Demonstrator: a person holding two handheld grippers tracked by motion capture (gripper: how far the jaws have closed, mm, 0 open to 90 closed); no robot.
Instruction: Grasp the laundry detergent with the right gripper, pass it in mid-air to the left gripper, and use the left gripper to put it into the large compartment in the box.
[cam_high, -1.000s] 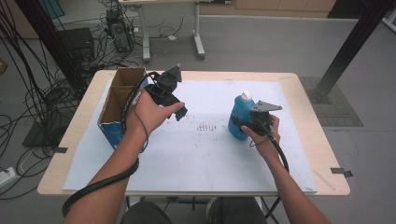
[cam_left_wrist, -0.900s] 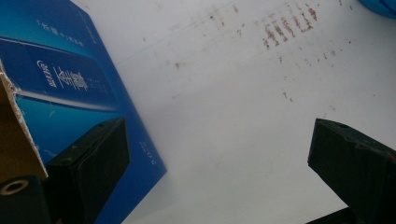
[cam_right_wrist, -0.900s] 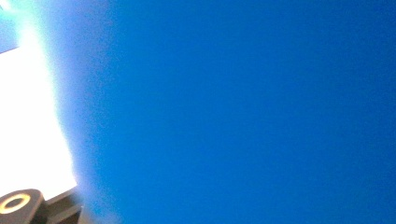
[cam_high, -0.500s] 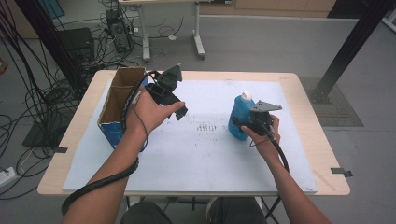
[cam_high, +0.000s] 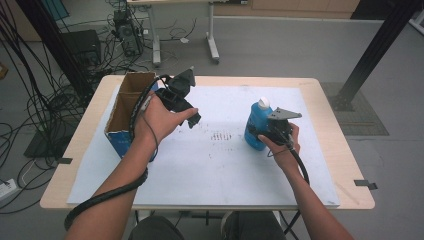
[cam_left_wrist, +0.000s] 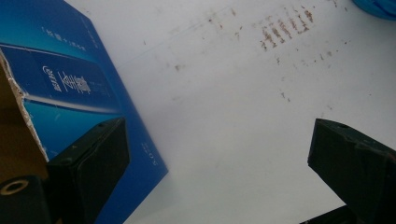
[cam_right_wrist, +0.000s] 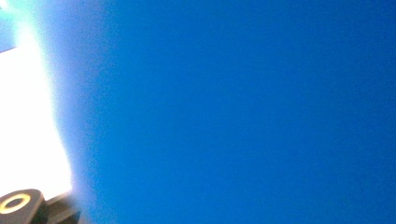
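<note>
The right hand-held gripper (cam_high: 261, 131) is clamped on the blue bottle (cam_high: 256, 126), which stands upright with its white cap on the white sheet at the right half of the bench (cam_high: 330, 95); up close the bottle's blue wall (cam_right_wrist: 243, 112) presses right against the camera. The left hand-held gripper (cam_high: 192, 117) hangs with its jaws wide and nothing between them, just beside the open blue carton (cam_high: 125, 107) at the bench's left; brown smudges (cam_high: 221, 136) mark the sheet between the two.

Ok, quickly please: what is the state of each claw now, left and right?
Left claw: open, holding nothing, above the white sheet beside the blue box.
Right claw: closed on the blue bottle, which stands upright.
</note>
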